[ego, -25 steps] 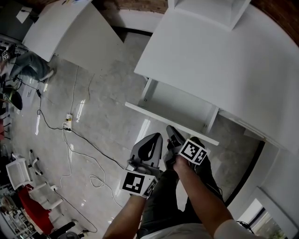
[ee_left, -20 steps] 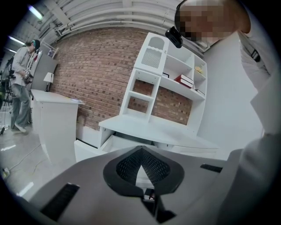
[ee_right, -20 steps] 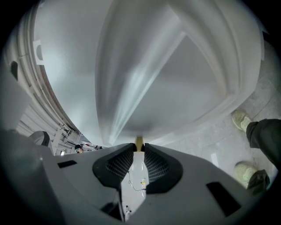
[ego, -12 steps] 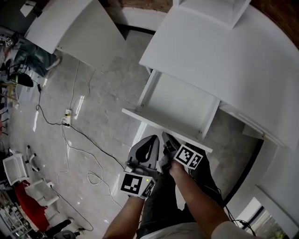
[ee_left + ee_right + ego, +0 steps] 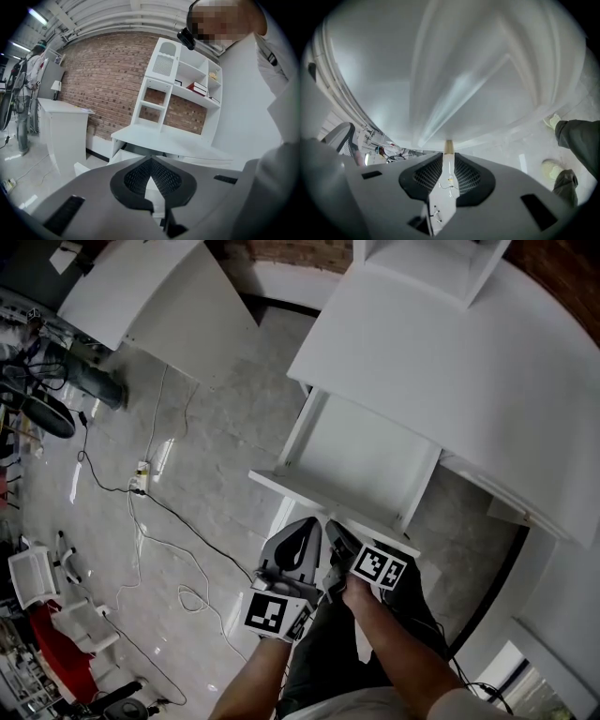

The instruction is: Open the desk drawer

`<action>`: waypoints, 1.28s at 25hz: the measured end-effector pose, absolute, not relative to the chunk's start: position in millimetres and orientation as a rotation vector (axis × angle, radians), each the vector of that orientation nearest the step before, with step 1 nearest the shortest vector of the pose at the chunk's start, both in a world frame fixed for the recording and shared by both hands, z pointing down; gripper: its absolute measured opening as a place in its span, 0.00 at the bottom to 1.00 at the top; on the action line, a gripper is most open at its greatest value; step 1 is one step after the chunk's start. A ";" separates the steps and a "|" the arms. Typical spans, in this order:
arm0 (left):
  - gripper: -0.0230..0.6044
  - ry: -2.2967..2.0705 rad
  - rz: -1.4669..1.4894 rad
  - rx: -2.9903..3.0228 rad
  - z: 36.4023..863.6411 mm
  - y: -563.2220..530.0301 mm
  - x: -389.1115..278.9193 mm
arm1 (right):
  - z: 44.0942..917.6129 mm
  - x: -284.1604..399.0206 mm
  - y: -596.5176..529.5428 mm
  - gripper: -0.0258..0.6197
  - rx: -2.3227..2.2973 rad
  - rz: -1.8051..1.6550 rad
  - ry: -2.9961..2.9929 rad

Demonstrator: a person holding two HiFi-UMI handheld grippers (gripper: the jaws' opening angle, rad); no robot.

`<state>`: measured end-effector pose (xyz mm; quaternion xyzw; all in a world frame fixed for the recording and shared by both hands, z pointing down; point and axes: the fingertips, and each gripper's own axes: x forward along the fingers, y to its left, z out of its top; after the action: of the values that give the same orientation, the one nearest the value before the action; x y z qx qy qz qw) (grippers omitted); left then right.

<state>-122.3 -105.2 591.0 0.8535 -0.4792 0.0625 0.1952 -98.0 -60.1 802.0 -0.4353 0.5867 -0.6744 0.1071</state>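
Observation:
In the head view the white desk (image 5: 450,362) has its drawer (image 5: 366,460) pulled well out, and its inside looks empty. My right gripper (image 5: 339,538) is shut on the lower edge of the drawer's front panel (image 5: 319,501). The right gripper view shows that white panel (image 5: 459,93) wedged between the pads of my right gripper (image 5: 448,161). My left gripper (image 5: 298,538) hangs just left of it, shut, holding nothing and apart from the drawer. From the left gripper (image 5: 151,159) I look over its closed tips at the desk (image 5: 159,138) and the drawer (image 5: 118,157).
A second white desk (image 5: 150,296) stands at the upper left. Cables (image 5: 141,521) and a power strip (image 5: 141,479) lie on the tiled floor. A shelf unit (image 5: 183,79) tops the desk against the brick wall. A person (image 5: 28,93) stands far left. My shoes (image 5: 555,122) are below the drawer.
The drawer has slid further out of the desk toward me, drawn by the right gripper still clamped on its front. The left gripper shifted slightly alongside.

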 end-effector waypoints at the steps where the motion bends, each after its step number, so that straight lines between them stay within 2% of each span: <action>1: 0.04 -1.341 0.162 2.396 587.4 -106.4 -120.4 | 800.7 -99.3 -54.3 0.17 -1.277 -2.002 1.743; 9: 0.04 -1.323 0.149 2.424 558.0 -106.5 -113.6 | 740.6 -118.8 -19.2 0.14 -1.147 -1.994 2.102; 23: 0.04 -1.342 0.018 2.500 398.3 -99.6 -141.7 | 518.5 -118.0 -58.9 0.09 -1.149 -1.393 2.641; 32: 0.04 -1.337 -0.035 2.539 334.5 -95.2 -144.7 | 410.5 -116.1 -72.0 0.08 -1.121 -1.120 2.744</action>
<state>-144.7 -95.2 334.5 0.8765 -0.4617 -0.0119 0.1357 -116.1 -72.0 410.5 -0.3537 0.8660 -0.3533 -0.0136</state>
